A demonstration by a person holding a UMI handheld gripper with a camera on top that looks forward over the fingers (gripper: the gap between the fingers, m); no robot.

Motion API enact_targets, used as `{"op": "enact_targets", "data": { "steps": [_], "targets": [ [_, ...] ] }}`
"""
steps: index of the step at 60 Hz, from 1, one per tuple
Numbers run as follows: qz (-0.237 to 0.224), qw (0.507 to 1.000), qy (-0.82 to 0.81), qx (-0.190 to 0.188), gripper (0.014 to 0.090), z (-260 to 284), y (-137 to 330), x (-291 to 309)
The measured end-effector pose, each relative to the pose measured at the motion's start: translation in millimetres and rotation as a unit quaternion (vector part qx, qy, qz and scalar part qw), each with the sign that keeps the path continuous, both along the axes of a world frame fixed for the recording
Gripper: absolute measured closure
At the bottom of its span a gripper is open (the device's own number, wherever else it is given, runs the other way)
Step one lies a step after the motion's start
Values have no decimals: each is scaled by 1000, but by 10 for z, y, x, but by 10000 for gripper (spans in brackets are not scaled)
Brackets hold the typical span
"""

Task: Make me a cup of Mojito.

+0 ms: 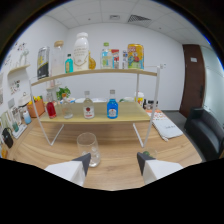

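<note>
My gripper [114,162] is open above the wooden table, with nothing between its two white fingers [82,165]. A clear empty glass [88,148] stands on the table just ahead of the left finger, touching or overlapping its tip. Beyond it, a two-tier wooden shelf [100,120] holds a bottle of blue liquid [112,107], a clear bottle with a red label [88,107] and a small red bottle [51,108] on its lower tier. A small green thing [146,153], perhaps a lime, lies by the right finger.
The shelf's upper tier [95,73] carries a large white bottle [81,50], a teal bottle [69,63], a colourful can [135,56] and other bottles. Papers [167,127] lie to the right. A dark chair [205,132] and a brown door [192,75] lie beyond.
</note>
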State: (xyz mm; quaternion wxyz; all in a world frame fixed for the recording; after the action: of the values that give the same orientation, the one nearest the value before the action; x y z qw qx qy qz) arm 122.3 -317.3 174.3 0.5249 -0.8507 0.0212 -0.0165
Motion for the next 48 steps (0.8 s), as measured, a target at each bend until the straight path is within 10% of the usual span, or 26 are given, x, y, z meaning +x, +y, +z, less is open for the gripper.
{"op": "enact_targets", "data": {
  "steps": [22, 48],
  "targets": [
    [20, 999, 24, -9, 183, -115, -71, -827],
    [42, 998, 10, 38, 185, 465, 1358, -860]
  ]
}}
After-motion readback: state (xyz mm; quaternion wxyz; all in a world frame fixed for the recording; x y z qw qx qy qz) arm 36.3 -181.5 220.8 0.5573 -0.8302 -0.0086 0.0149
